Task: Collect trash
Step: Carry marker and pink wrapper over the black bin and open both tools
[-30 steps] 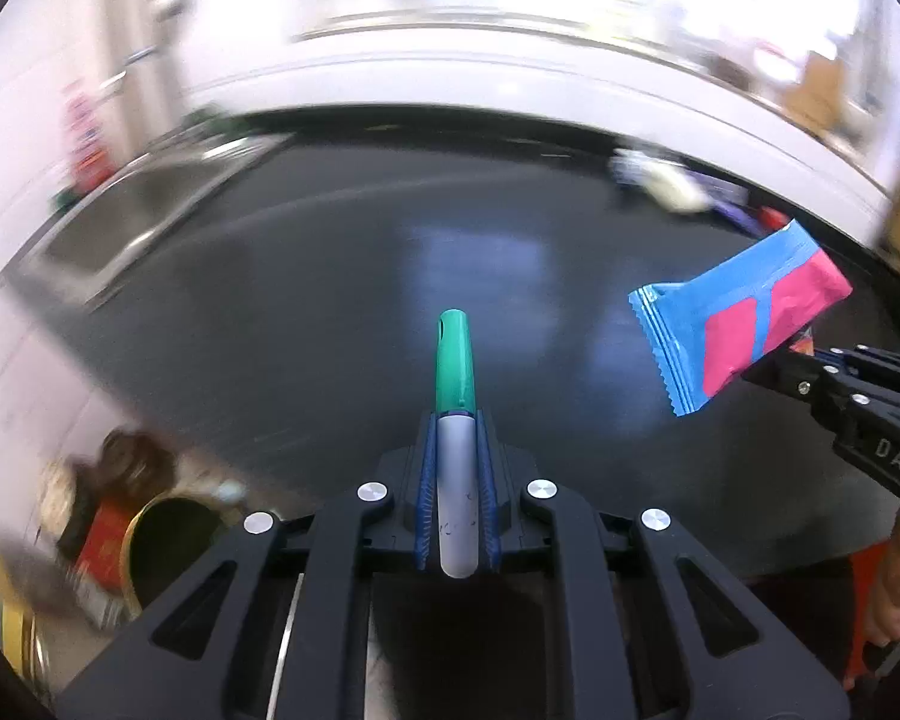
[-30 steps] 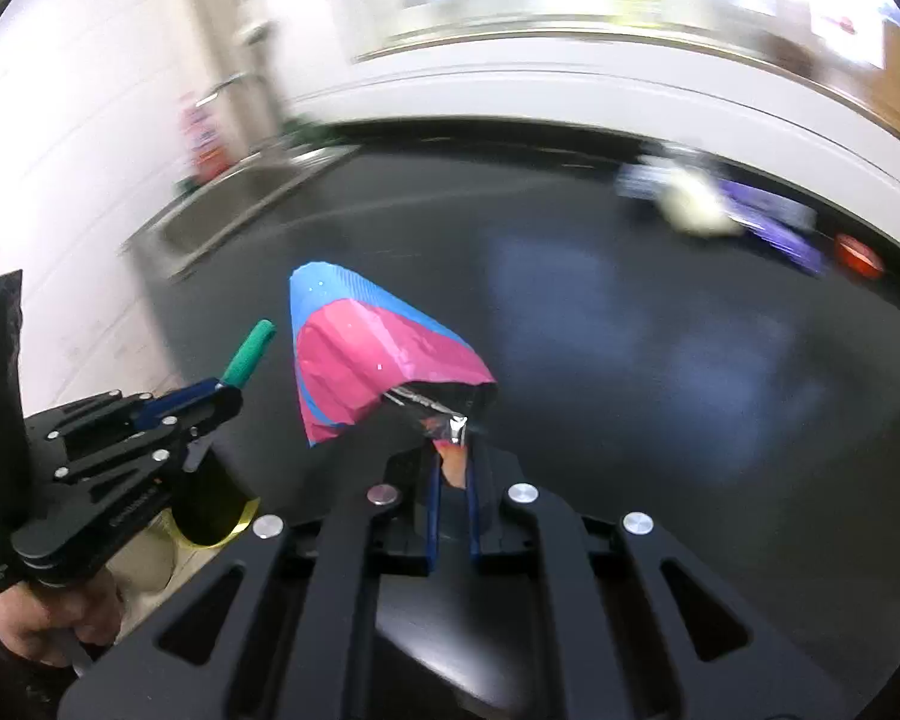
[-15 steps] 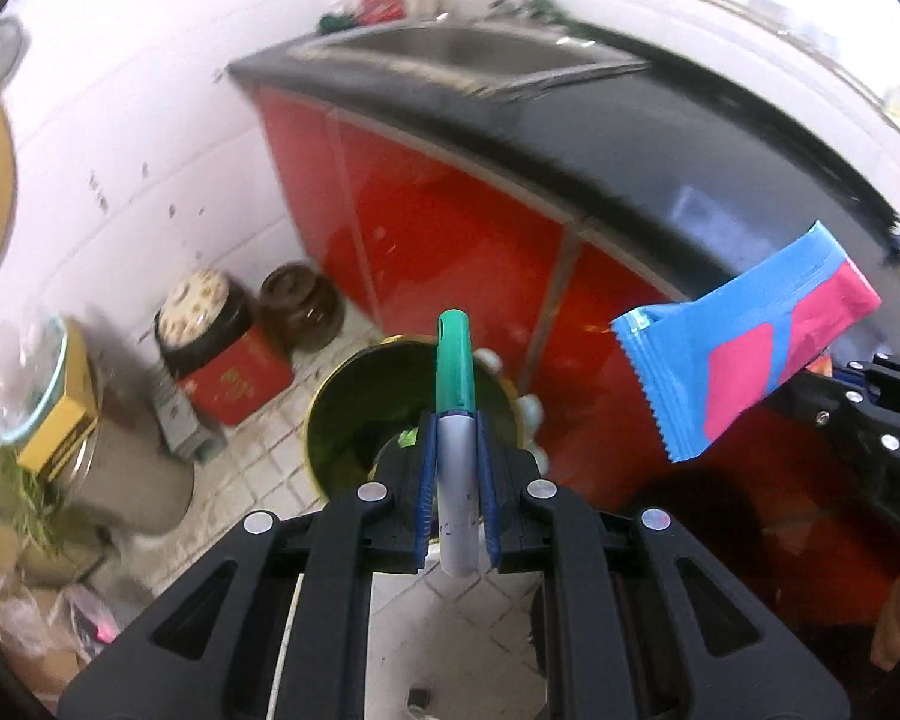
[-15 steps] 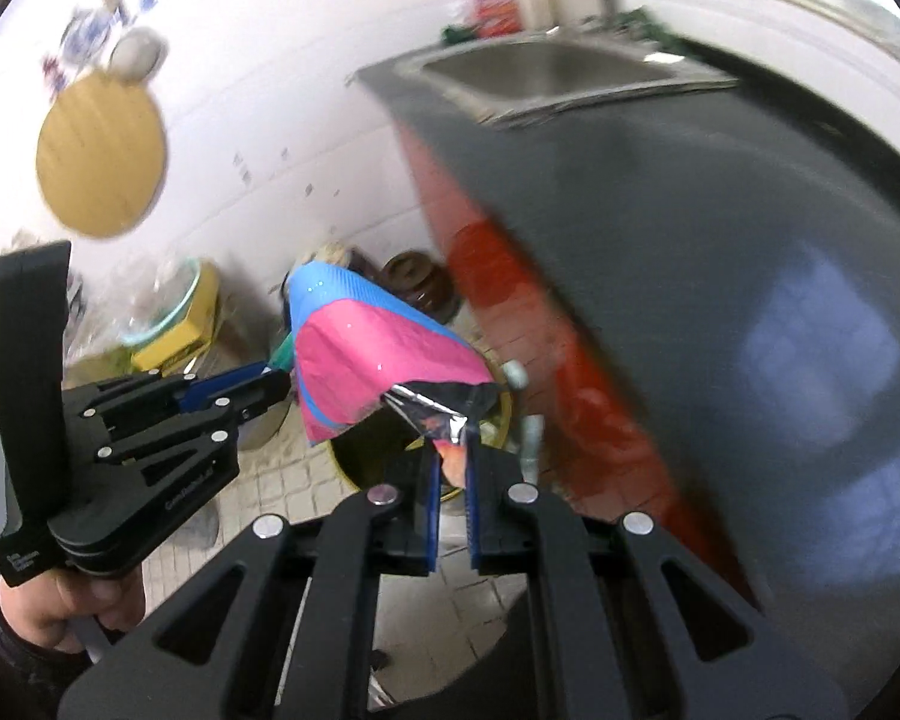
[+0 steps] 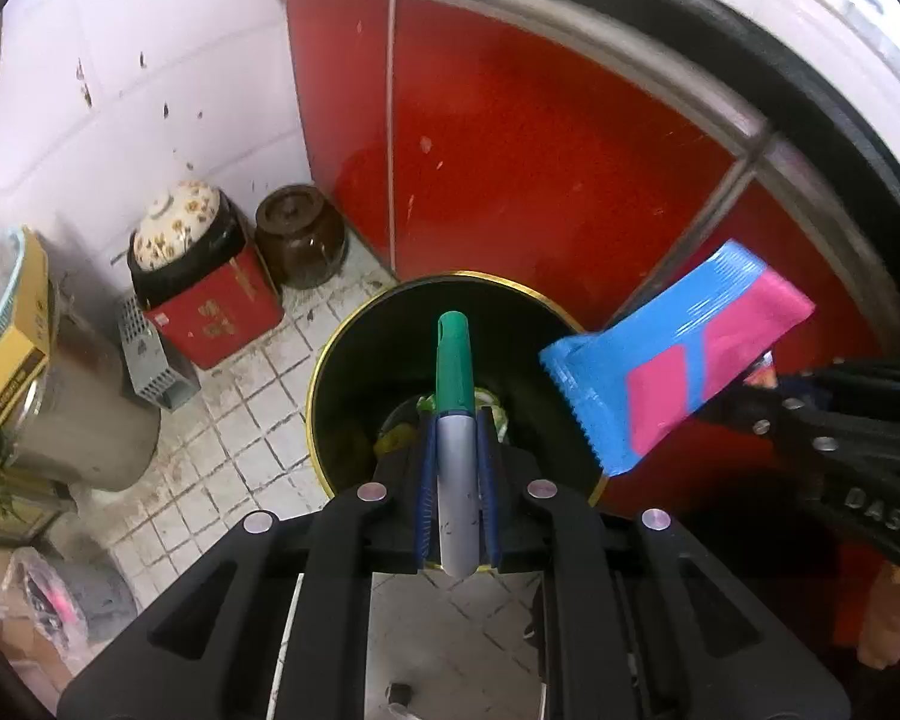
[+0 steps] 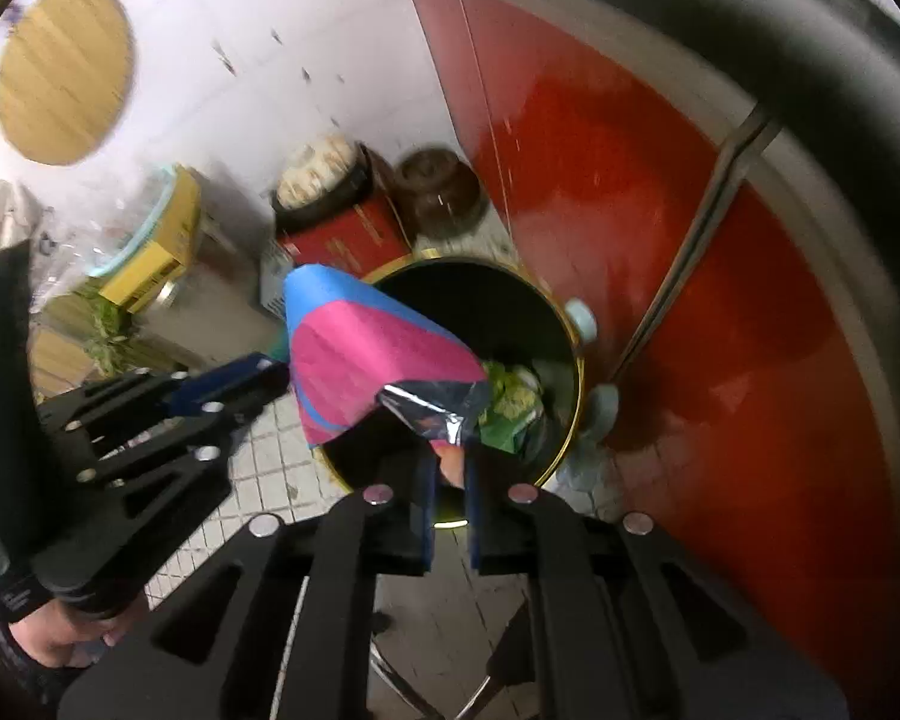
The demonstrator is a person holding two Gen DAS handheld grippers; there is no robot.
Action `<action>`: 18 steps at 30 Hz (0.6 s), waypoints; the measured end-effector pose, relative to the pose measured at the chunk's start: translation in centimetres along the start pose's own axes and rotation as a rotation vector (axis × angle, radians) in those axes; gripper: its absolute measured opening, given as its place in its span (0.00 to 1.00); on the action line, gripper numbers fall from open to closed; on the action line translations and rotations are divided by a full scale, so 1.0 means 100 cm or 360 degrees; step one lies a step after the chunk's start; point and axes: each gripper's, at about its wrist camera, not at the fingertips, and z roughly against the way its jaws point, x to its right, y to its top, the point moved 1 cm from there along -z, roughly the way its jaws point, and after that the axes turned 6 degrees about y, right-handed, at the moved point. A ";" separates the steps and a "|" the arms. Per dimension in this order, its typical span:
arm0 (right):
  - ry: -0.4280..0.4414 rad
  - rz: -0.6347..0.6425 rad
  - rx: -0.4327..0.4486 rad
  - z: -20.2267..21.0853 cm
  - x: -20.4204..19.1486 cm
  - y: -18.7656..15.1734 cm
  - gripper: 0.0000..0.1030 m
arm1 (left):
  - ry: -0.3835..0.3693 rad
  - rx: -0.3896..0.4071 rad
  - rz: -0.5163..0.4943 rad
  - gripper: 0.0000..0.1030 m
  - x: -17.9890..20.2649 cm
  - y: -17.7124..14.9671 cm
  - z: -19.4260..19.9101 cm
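Left hand-held gripper (image 5: 456, 450) closed tight on a marker (image 5: 455, 420), grey barrel pinched between the blue pads, green cap jutting forward over the open mouth of a bin (image 5: 354, 354). Right hand-held gripper (image 6: 449, 474) clamped shut on the torn silver end of a blue and pink wrapper (image 6: 366, 360), the rest of the packet fanning up and to the left above the same bin (image 6: 564, 324). Both pointing steeply down at the tiled floor (image 5: 240, 420). Black inside, gold rimmed, standing just in front of red cabinet doors (image 5: 510, 138). Green and yellowish scraps at the bottom, possibly vegetable leaves, too blurred to tell. Beyond it, against the white wall: a brown jar (image 5: 300, 234) beside a red box (image 5: 216, 312) topped with a dark pot and patterned lid.
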 end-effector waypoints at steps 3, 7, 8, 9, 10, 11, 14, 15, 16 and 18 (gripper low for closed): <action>-0.0018 -0.0030 -0.0098 -0.034 0.007 0.001 0.07 | -0.0020 -0.0036 0.0004 0.12 -0.005 -0.007 -0.027; -0.0035 -0.0036 -0.0161 -0.053 0.010 0.004 0.07 | -0.0039 -0.0084 0.0016 0.13 -0.008 -0.014 -0.048; -0.0034 -0.0039 -0.0179 -0.056 0.011 0.005 0.13 | -0.0050 -0.0091 0.0008 0.13 -0.008 -0.015 -0.052; -0.0041 -0.0038 -0.0190 -0.062 0.011 0.008 0.39 | -0.0052 -0.0099 0.0004 0.17 -0.009 -0.016 -0.055; -0.0051 -0.0036 -0.0189 -0.067 0.012 0.011 0.58 | -0.0053 -0.0114 -0.0003 0.36 -0.009 -0.018 -0.058; -0.0066 -0.0023 -0.0162 -0.066 0.012 0.010 0.80 | -0.0046 -0.0125 -0.0006 0.52 -0.009 -0.018 -0.058; -0.0075 0.0014 -0.0156 -0.065 0.012 0.010 0.80 | -0.0014 -0.0082 -0.0015 0.78 -0.012 -0.021 -0.052; -0.0079 0.0022 -0.0156 -0.065 0.012 0.009 0.80 | -0.0003 -0.0080 -0.0022 0.78 -0.012 -0.021 -0.050; -0.0082 0.0032 -0.0159 -0.066 0.012 0.009 0.80 | 0.0008 -0.0083 -0.0026 0.78 -0.013 -0.022 -0.048; -0.0076 0.0046 -0.0161 -0.064 0.010 0.006 0.80 | 0.0015 -0.0091 -0.0025 0.78 -0.015 -0.024 -0.047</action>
